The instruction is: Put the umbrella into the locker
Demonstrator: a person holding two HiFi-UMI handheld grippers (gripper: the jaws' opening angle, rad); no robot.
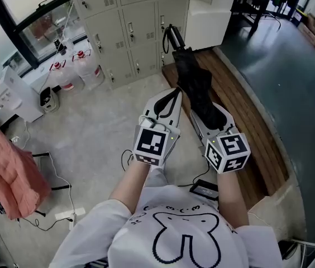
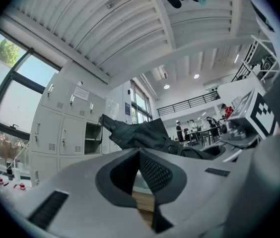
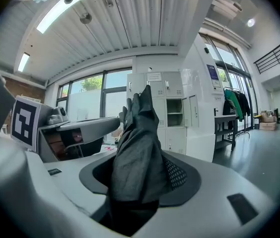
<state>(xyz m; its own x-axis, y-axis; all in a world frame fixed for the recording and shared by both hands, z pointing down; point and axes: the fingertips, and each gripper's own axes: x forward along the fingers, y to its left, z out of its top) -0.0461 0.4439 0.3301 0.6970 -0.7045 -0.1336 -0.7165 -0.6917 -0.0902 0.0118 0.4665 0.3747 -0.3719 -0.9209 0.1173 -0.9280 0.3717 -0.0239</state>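
A black folded umbrella sticks forward out of my right gripper, which is shut on its lower part. In the right gripper view the umbrella fills the gap between the dark pads of the right gripper and rises up the middle of the picture. Its far end points toward an open compartment in the grey lockers. My left gripper is just left of the umbrella, shut, with nothing in it. Seen from the left gripper, the umbrella lies across in front of the open compartment.
A wooden platform runs along the right. A pink cloth hangs at the left, with cables on the floor near it. Water jugs stand by the lockers' left end. A dark table stands at the back right.
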